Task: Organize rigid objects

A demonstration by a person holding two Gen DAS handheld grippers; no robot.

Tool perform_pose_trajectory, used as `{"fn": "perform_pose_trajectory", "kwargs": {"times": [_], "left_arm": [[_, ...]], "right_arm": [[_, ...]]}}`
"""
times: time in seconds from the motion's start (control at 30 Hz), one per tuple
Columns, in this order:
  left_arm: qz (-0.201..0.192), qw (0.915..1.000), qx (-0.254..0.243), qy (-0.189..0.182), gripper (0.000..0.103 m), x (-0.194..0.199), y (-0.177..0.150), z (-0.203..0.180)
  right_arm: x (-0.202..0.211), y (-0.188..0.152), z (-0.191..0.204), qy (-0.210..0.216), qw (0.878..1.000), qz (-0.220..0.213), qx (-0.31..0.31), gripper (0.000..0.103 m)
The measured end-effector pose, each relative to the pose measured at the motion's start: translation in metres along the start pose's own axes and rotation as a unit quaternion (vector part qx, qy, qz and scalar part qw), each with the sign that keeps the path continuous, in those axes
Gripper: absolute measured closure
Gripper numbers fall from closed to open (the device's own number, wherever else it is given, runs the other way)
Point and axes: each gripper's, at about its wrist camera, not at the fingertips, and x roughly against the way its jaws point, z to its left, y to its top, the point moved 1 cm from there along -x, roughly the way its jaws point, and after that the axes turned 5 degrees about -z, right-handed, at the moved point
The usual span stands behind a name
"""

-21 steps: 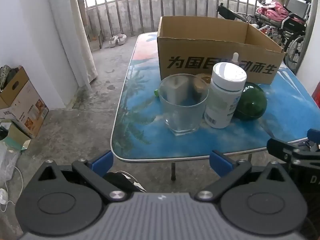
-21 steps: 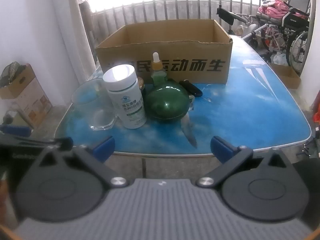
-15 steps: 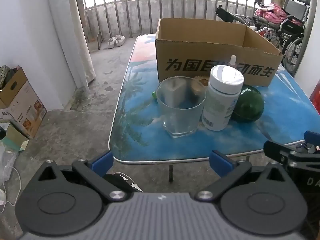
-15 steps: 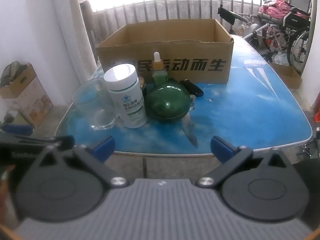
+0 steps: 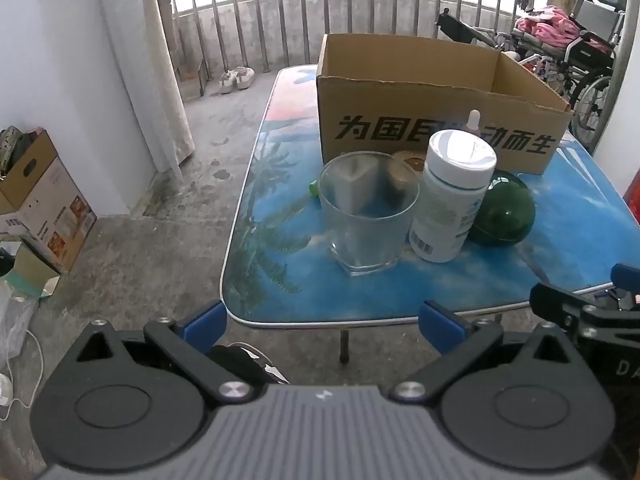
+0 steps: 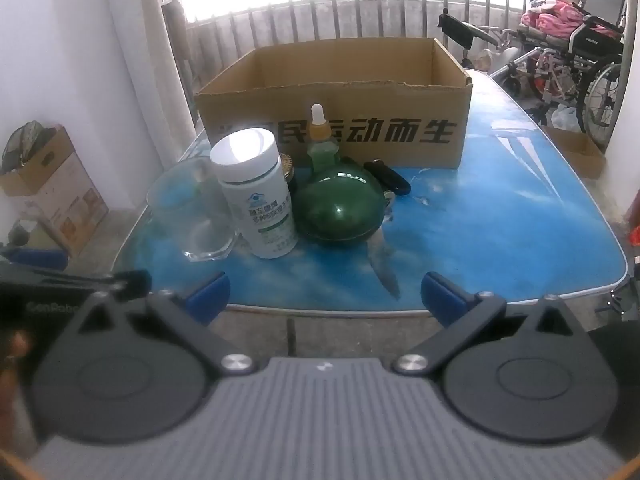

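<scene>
Sorting has not visibly begun: every item stands on the worktop [image 5: 280, 264], and no item can be seen inside the cardboard box [image 6: 332, 120], though its floor is hidden.

Items, left to right in the right wrist view:
- Glass tumbler [image 6: 192, 216], empty, nearest the left worktop edge.
- White pill bottle [image 6: 258, 196], upright, just beside the tumbler.
- Small jar with a gold lid [image 6: 287, 164], behind the bottle, mostly hidden.
- Dropper bottle [image 6: 320, 136], upright, behind the green ball.
- Green ball [image 6: 344, 208], just beside the pill bottle.
- Black oblong item [image 6: 390, 178], lying flat between the ball and the box; its kind cannot be told.

Claw state: the left claw [image 5: 324, 324] and the right claw [image 6: 324, 296] are both spread wide and empty, held short of the near worktop edge.

Clearance: the cluster sits near the left and near edges, so a sideways push could send the tumbler off. The right half of the worktop is bare and gives open room. The box wall rises close behind the cluster, so in my judgement each item must be lifted over that rim.
</scene>
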Motion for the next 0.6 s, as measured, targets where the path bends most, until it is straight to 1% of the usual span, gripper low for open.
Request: {"fn": "perform_pose_trajectory", "kwargs": {"times": [0.6], "left_arm": [[0.002,1.0000,0.001,0.007,0.001,-0.0011,-0.0014,0.0010]], "right_arm": [[-0.0002,0.0010,0.0013,0.002,1.000,-0.001,0.001,0.001]]}}
